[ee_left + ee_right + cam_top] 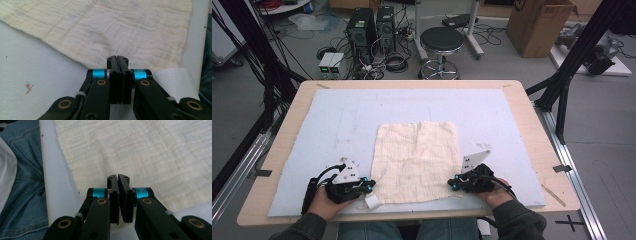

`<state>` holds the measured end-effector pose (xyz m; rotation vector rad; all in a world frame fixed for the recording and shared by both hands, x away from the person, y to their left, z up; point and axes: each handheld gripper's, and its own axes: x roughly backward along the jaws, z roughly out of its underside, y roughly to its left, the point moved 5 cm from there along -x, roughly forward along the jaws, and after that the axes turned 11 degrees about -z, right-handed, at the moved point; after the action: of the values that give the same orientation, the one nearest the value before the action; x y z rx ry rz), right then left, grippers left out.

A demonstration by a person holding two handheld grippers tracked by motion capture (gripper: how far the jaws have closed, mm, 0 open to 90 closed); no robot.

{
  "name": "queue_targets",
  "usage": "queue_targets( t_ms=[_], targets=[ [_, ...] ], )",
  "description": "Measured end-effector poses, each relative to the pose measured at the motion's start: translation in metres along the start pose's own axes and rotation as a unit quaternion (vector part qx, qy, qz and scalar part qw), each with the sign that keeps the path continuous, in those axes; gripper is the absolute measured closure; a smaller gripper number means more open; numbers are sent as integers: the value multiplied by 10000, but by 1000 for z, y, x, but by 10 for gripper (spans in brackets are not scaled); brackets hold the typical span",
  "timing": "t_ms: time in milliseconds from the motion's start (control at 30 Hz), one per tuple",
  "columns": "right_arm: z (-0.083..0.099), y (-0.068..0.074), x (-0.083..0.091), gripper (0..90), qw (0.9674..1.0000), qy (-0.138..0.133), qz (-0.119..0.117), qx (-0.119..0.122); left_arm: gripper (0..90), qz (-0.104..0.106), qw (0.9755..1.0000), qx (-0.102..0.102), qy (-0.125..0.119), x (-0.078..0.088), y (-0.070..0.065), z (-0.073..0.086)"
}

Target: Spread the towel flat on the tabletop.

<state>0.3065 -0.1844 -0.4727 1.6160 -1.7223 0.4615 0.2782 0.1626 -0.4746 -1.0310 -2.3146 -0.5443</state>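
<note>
Both grippers, left (pixel 371 185) and right (pixel 452 183), are pinched on the cloth (pixel 417 161) at its near corners by the table's (pixel 279 150) near edge. Risk: thin bites slip when lifted.

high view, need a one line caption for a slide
A person's left gripper and right gripper, jaws closed, sit at the near corners of a cream cloth spread on the blue mat.
</note>
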Motion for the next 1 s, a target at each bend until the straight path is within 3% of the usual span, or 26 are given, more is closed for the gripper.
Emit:
queue_targets(
  t_ms=[667, 867, 1000],
  targets=[
    [7, 9, 6, 866, 9999, -36, -124, -51, 884, 94, 9999, 34, -18, 11, -6, 2],
    [2, 7, 12, 739, 9988, -432, -135, -177, 719, 105, 9993, 332, -129, 12, 1, 1],
    [-3, 1, 16, 682, 9973, -673, -71, -273, 679, 40, 9981, 537, -295, 13, 9, -3]
  ],
)
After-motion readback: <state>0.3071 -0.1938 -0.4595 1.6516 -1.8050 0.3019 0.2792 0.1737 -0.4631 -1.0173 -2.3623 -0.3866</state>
